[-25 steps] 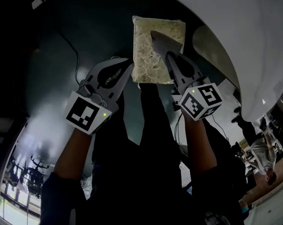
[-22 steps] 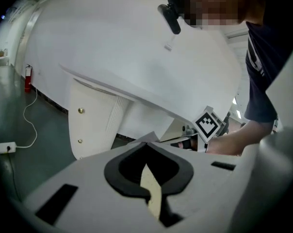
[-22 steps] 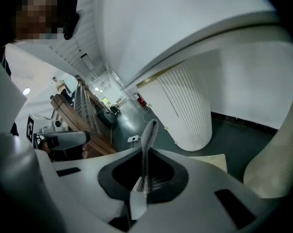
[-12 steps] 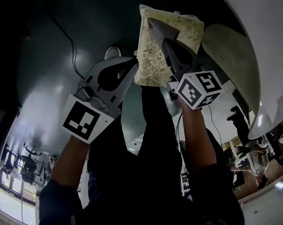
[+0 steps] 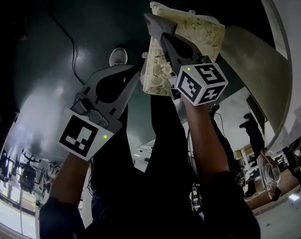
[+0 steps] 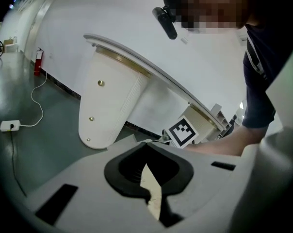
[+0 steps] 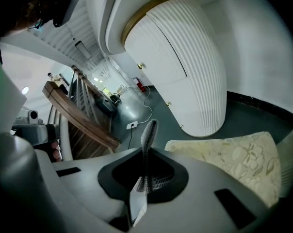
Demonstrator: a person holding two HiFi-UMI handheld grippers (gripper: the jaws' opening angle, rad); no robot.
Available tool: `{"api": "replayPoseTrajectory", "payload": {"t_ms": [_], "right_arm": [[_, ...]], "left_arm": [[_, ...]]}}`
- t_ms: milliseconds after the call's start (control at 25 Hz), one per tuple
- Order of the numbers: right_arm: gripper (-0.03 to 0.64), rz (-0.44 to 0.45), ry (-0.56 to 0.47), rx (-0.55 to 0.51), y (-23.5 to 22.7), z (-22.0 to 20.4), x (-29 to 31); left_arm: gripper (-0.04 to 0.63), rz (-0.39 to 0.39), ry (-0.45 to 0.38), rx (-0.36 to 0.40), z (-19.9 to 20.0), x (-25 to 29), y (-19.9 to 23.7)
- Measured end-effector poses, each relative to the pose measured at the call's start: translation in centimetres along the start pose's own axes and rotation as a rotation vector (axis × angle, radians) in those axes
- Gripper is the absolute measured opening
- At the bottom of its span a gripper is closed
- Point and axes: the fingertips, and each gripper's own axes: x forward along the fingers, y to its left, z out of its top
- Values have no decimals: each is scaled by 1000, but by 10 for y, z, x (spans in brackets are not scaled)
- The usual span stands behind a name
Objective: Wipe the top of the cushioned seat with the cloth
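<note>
The cloth [image 5: 190, 28] is cream with a leafy print, and both grippers hold it up above the dark floor. My right gripper [image 5: 153, 24] is shut on its upper edge. The left gripper [image 5: 138, 76] is shut on its lower left edge. In the left gripper view a cream sliver of cloth [image 6: 151, 191] sits between the shut jaws of the left gripper [image 6: 147, 148]. The right gripper [image 7: 148, 130] pinches a pale strip, and the rest of the cloth [image 7: 234, 159] spreads to the right. A pale beige rounded seat pad [image 5: 252, 71] lies just right of the cloth.
A white curved wall [image 5: 290, 14] runs along the right. A ribbed white rounded panel [image 7: 185, 57] stands ahead of the right gripper. A cable and power strip [image 6: 9, 125] lie on the grey-green floor. A wooden stair rail [image 7: 81, 118] stands at the left, and people [image 5: 270, 176] stand at the lower right.
The right gripper has moved up and left, lifting the cloth's top edge, so the cloth now hangs folded instead of flat. The left gripper followed, still gripping. The seat pad came into view.
</note>
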Motion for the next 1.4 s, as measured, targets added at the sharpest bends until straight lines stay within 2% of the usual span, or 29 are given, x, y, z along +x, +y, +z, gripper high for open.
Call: {"api": "replayPoseTrajectory", "payload": {"t_ms": [400, 840, 1400], "right_arm": [[32, -93, 4, 23, -65, -9, -23], [32, -196, -51, 91, -132, -13, -72], [32, -308, -87, 140, -178, -28, -117]], "left_arm": [[6, -25, 40, 8, -10, 30, -24], [6, -112, 92, 43, -20, 71, -69], [6, -165, 117, 74, -34, 92, -90]]}}
